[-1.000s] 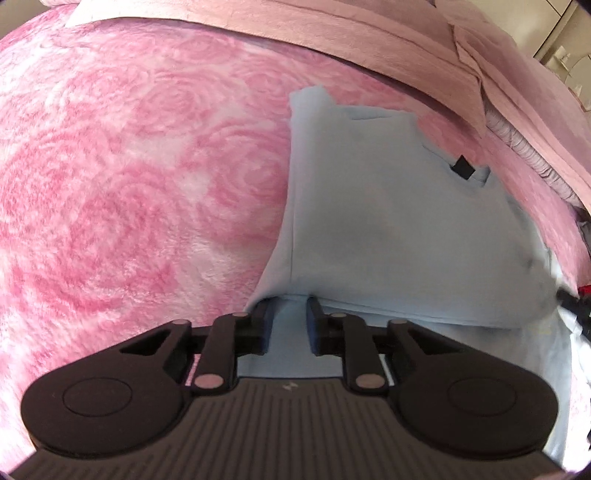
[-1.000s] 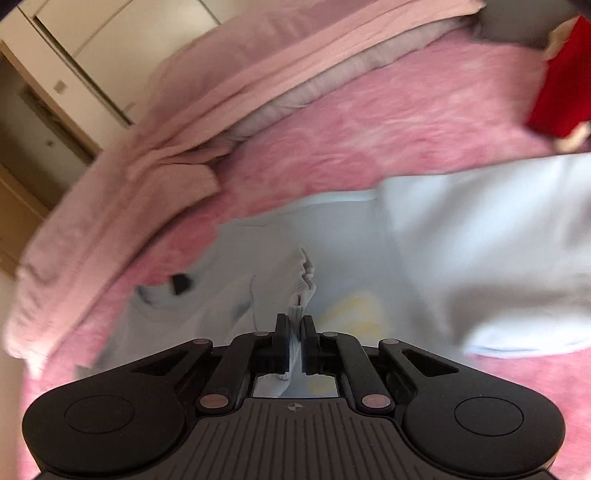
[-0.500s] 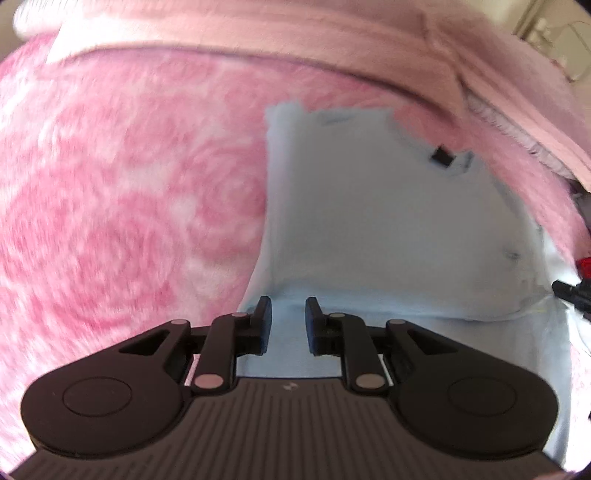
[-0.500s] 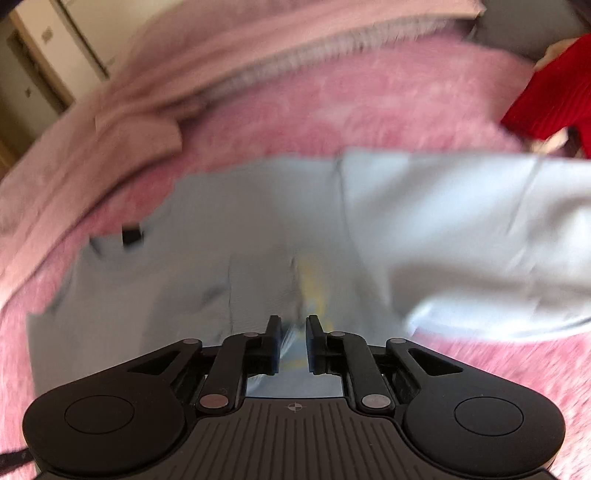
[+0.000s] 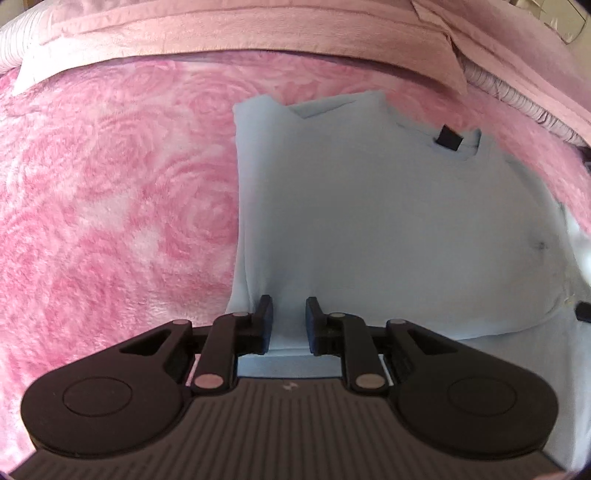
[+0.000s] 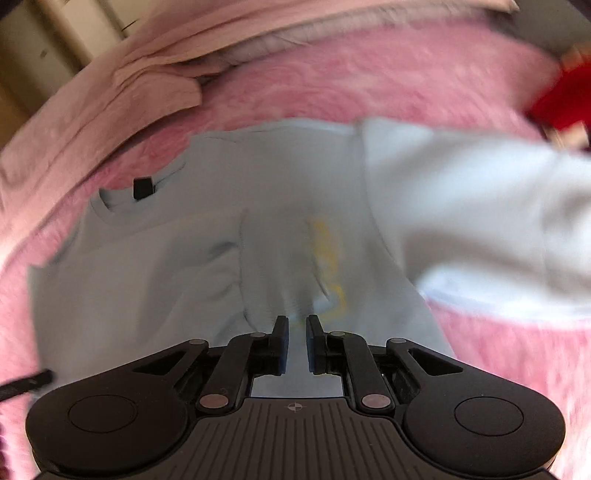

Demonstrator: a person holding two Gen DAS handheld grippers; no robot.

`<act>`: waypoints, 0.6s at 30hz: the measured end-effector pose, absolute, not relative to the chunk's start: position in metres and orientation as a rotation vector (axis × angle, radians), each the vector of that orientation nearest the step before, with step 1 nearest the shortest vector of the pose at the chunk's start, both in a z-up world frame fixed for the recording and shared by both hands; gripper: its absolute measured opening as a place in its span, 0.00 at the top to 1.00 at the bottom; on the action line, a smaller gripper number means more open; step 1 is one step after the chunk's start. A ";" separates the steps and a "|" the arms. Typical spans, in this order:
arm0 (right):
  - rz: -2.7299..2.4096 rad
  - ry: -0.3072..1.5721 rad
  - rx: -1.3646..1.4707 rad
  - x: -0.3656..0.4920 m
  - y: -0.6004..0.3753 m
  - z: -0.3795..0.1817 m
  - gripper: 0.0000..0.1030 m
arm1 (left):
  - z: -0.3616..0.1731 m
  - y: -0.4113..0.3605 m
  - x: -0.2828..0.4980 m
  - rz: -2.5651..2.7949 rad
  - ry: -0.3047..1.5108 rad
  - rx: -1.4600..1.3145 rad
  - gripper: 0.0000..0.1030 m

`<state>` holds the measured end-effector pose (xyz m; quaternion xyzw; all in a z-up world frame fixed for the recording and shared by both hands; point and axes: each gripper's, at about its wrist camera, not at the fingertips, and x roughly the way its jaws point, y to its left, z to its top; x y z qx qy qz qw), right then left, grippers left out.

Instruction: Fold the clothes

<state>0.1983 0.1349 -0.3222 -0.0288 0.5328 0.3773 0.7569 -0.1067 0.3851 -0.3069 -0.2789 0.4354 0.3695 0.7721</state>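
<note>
Right gripper (image 6: 294, 341), a second ago pinched tight on a bunched ridge of the light blue shirt (image 6: 155, 273), now letting go: jaws opening, a narrow gap between the pads, no cloth caught there, only flat fabric seen beneath. Ridge gone from the lower centre of the right wrist view, fabric lying smoother, faint yellow print (image 6: 328, 258) showing mid-frame, though all blurred by motion. Left gripper (image 5: 289, 325) parted by a small gap as before, nothing pinched, poised over the shirt's near edge at lower centre of its view. Shirt spread on the pink rose-patterned blanket (image 5: 110, 206), left side folded inward into a straight vertical edge, black neck label (image 5: 448, 138) toward upper right, one sleeve (image 6: 480, 229) stretching off to the right of the right wrist view. Red garment (image 6: 561, 107) at far upper right, pale pink bedding (image 5: 258, 29) along the top. Judging by this, one fold just laid and released, the outstretched sleeve side likely next
</note>
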 end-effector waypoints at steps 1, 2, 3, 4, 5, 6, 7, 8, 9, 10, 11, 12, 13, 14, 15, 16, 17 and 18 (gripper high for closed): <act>0.791 1.169 0.002 0.206 0.115 -0.319 0.79 | -0.302 0.383 -0.108 0.798 0.932 -0.622 0.85; 0.759 1.176 0.067 0.213 0.095 -0.315 0.61 | -0.297 0.380 -0.110 0.794 0.921 -0.640 0.85; 0.726 1.182 0.131 0.220 0.075 -0.312 0.50 | -0.292 0.377 -0.111 0.786 0.913 -0.658 0.85; 0.684 1.182 0.194 0.229 0.053 -0.309 0.49 | -0.288 0.373 -0.111 0.778 0.906 -0.676 0.85; 0.625 1.173 0.249 0.240 0.028 -0.307 0.49 | -0.285 0.369 -0.112 0.770 0.903 -0.692 0.85; 0.571 1.165 0.299 0.250 0.007 -0.306 0.49 | -0.282 0.364 -0.112 0.762 0.902 -0.708 0.85; 0.509 1.154 0.368 0.259 -0.017 -0.307 0.49 | -0.279 0.360 -0.111 0.756 0.902 -0.721 0.85; 0.446 1.141 0.436 0.269 -0.041 -0.308 0.49 | -0.278 0.356 -0.109 0.750 0.902 -0.735 0.85; 0.382 1.126 0.503 0.279 -0.065 -0.310 0.49 | -0.277 0.352 -0.107 0.745 0.900 -0.750 0.85; 0.318 1.110 0.570 0.289 -0.089 -0.311 0.49 | -0.277 0.349 -0.105 0.739 0.898 -0.765 0.85; 0.262 1.092 0.633 0.297 -0.110 -0.313 0.49 | -0.276 0.345 -0.103 0.734 0.896 -0.779 0.85; 0.223 1.071 0.689 0.303 -0.125 -0.316 0.49 | -0.276 0.342 -0.101 0.730 0.895 -0.794 0.85; 0.184 1.049 0.744 0.310 -0.141 -0.320 0.49 | -0.278 0.340 -0.099 0.729 0.893 -0.811 0.85; 0.150 1.031 0.800 0.316 -0.155 -0.324 0.50 | -0.279 0.339 -0.097 0.729 0.891 -0.826 0.85; 0.128 1.022 0.853 0.321 -0.164 -0.330 0.50 | -0.280 0.338 -0.096 0.730 0.888 -0.837 0.85; 0.120 1.018 0.895 0.325 -0.169 -0.335 0.50 | -0.280 0.337 -0.094 0.731 0.885 -0.846 0.85; 0.122 1.016 0.930 0.330 -0.172 -0.342 0.50 | -0.281 0.336 -0.092 0.732 0.884 -0.848 0.85; 0.124 1.016 0.947 0.333 -0.172 -0.347 0.50 | -0.281 0.335 -0.091 0.732 0.886 -0.845 0.85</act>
